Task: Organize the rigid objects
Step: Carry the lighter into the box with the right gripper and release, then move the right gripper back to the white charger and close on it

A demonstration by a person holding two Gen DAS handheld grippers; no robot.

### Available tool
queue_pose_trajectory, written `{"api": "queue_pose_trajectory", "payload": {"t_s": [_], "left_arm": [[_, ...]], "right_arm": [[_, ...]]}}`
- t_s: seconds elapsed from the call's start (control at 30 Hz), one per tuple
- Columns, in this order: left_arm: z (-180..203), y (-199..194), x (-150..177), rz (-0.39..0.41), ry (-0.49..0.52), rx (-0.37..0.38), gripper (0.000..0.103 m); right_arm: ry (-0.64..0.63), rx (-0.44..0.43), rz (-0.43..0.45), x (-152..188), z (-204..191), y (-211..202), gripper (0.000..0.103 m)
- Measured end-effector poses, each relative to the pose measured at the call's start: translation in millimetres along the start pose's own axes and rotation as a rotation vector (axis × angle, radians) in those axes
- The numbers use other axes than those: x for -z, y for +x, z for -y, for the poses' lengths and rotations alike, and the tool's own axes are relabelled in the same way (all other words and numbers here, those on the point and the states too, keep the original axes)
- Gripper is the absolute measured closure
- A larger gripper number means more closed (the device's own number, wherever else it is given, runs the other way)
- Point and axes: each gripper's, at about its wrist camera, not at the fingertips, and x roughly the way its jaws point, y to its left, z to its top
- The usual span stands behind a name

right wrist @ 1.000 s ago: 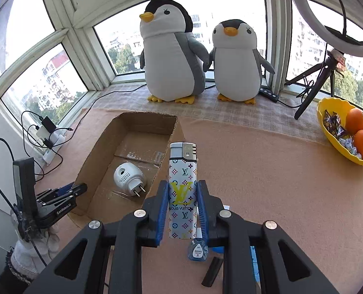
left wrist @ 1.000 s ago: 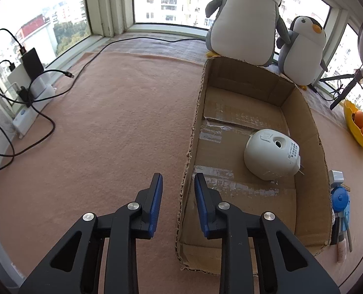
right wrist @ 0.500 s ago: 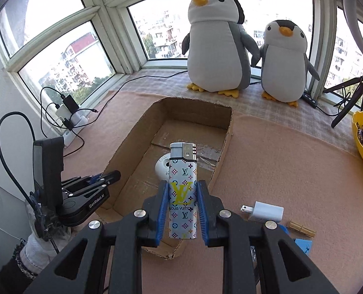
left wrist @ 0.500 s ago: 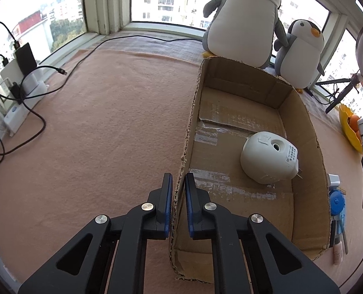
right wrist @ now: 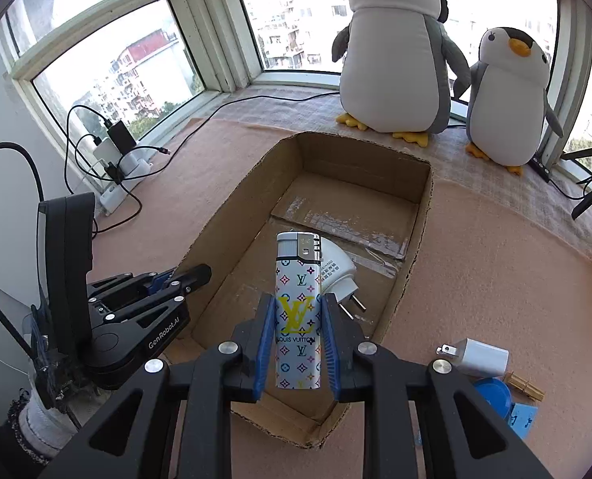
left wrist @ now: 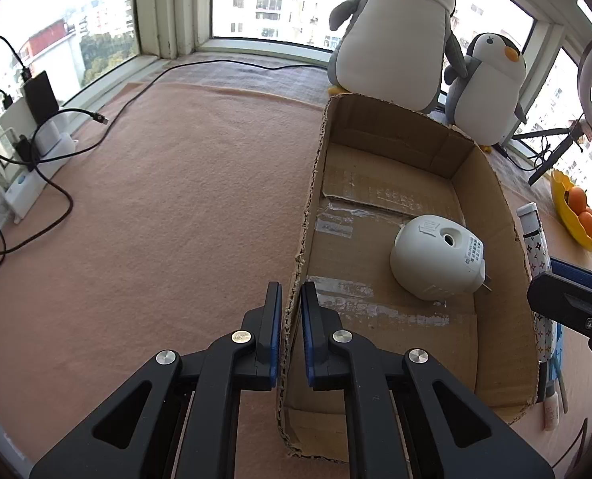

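An open cardboard box lies on the pink mat. A white round plug adapter lies inside it. My left gripper is shut on the box's left wall near its front corner. My right gripper is shut on a white patterned lighter, held upright above the box's near end. The lighter and the right gripper also show at the box's right wall in the left wrist view.
Two plush penguins stand behind the box. A white charger, a blue lid and a clothespin lie right of the box. A power strip with cables sits at the left window. A yellow fruit bowl stands far right.
My left gripper has closed onto the box's left wall. My right gripper has carried the lighter left, from beside the box to above its near end.
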Motion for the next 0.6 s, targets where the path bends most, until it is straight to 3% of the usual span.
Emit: {"api": "queue_pose_trajectory", "payload": {"t_s": [0.17, 0.2, 0.23, 0.3, 0.6], "left_arm": [[0, 0, 0, 0.000, 0.000, 0.000, 0.095], [0, 0, 0, 0.000, 0.000, 0.000, 0.095], [0, 0, 0, 0.000, 0.001, 0.000, 0.095], [0, 0, 0, 0.000, 0.001, 0.000, 0.095], [0, 0, -2, -0.005, 0.003, -0.004, 0.095]], "right_arm": [[-0.021, -0.012, -0.001, -1, -5, 2, 0.080], [-0.021, -0.011, 0.003, -1, -6, 1, 0.067], [-0.020, -0.006, 0.017, -2, -5, -2, 0.046], [-0.019, -0.004, 0.055, -2, -5, -8, 0.030], [0.023, -0.017, 0.098, 0, 9, -24, 0.029]]}}
